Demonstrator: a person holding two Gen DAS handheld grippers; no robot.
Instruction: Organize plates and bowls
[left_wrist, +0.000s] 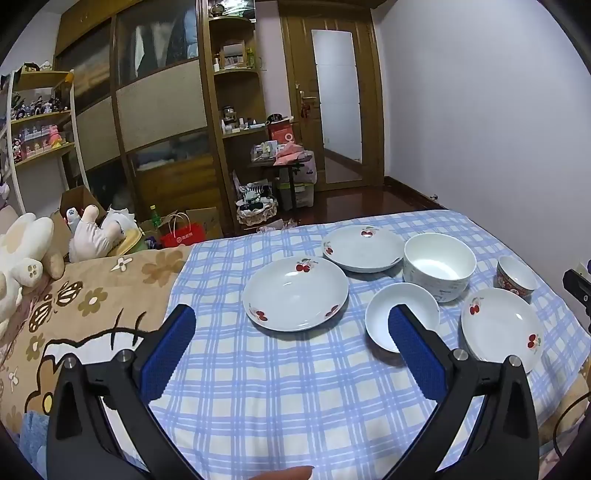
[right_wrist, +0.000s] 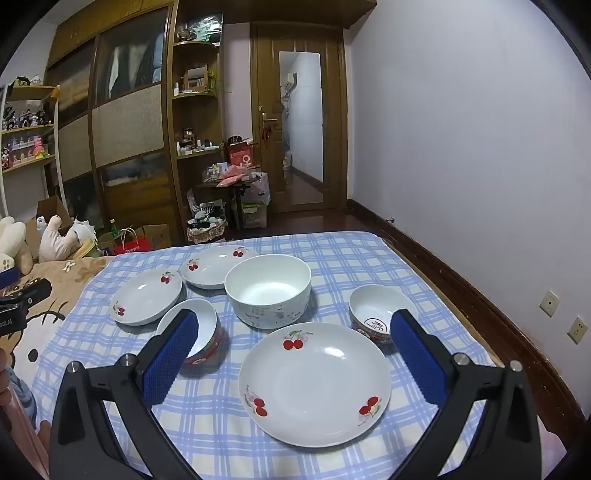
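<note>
Six pieces of crockery lie spread on the blue checked cloth (right_wrist: 332, 258) over a bed, and none is stacked yet. Both sets of fingers stand fully spread and hold nothing: the left gripper (left_wrist: 291, 354) hovers with a cherry plate (left_wrist: 295, 293) just beyond its tips, and its right finger (left_wrist: 413, 354) overlaps a small white bowl (left_wrist: 384, 325) in view. The right gripper (right_wrist: 295, 358) frames the nearest cherry plate (right_wrist: 314, 384) between its fingers, with a red-patterned bowl (right_wrist: 207, 325) behind its left finger (right_wrist: 170, 358) and another small bowl (right_wrist: 376, 310) just off its right finger (right_wrist: 417, 354). The big white bowl (right_wrist: 267, 291) sits beyond the tips, with a third cherry plate (right_wrist: 214, 267) behind it. The main risk is likely the soft bedding: pressing on a rim could tip a plate or sink it, so the fingers slide off the glazed edge. Glaze is slick, and a shallow rim gives little to pinch. The pieces near the right fingers are close enough that closing on the plate could knock either small bowl. Stacking plates hard could chip them.
</note>
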